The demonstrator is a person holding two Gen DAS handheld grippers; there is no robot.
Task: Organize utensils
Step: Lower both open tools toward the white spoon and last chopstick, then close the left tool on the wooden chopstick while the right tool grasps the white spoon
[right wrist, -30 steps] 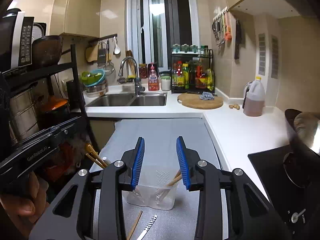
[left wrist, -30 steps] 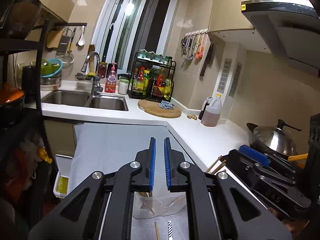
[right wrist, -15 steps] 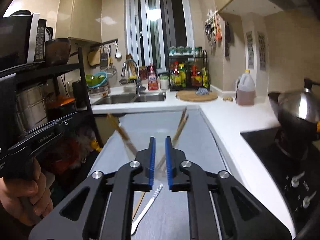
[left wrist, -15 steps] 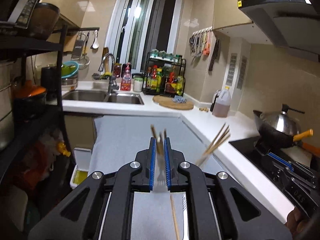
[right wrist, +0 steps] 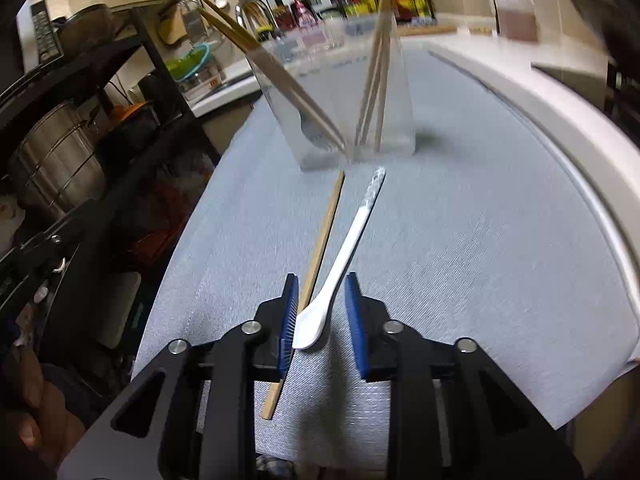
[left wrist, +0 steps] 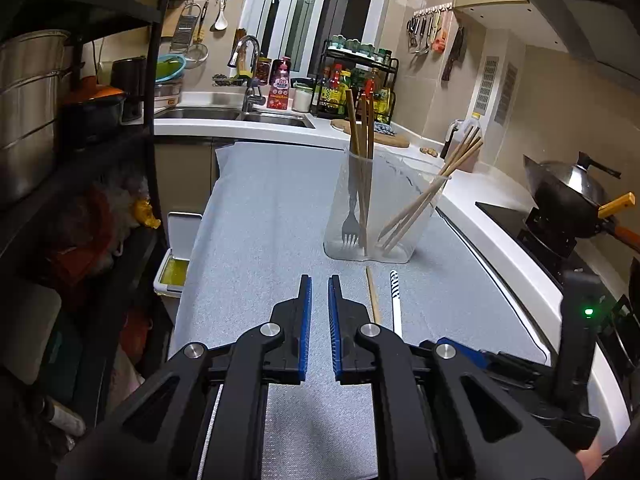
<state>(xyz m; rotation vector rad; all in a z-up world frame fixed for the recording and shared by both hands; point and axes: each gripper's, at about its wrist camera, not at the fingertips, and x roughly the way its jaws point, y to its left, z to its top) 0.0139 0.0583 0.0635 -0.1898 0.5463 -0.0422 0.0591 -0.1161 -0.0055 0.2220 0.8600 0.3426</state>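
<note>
Both grippers have dropped lower toward the grey mat [right wrist: 480,240] than a moment ago, and the clear plastic holder [left wrist: 384,216] with its wooden chopsticks and fork now looks much closer. The white plastic spoon [right wrist: 340,268] lies flat beside one loose wooden chopstick [right wrist: 320,248], its bowl between the right gripper [right wrist: 322,296]'s blue pads, which are opening and not pressing it. The left gripper [left wrist: 318,300] is closed on nothing, just left of them

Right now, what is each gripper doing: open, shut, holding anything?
Left gripper: shut, holding nothing.
Right gripper: opening, nothing gripped; the white spoon and a loose chopstick lie on the mat between its fingers.
</note>
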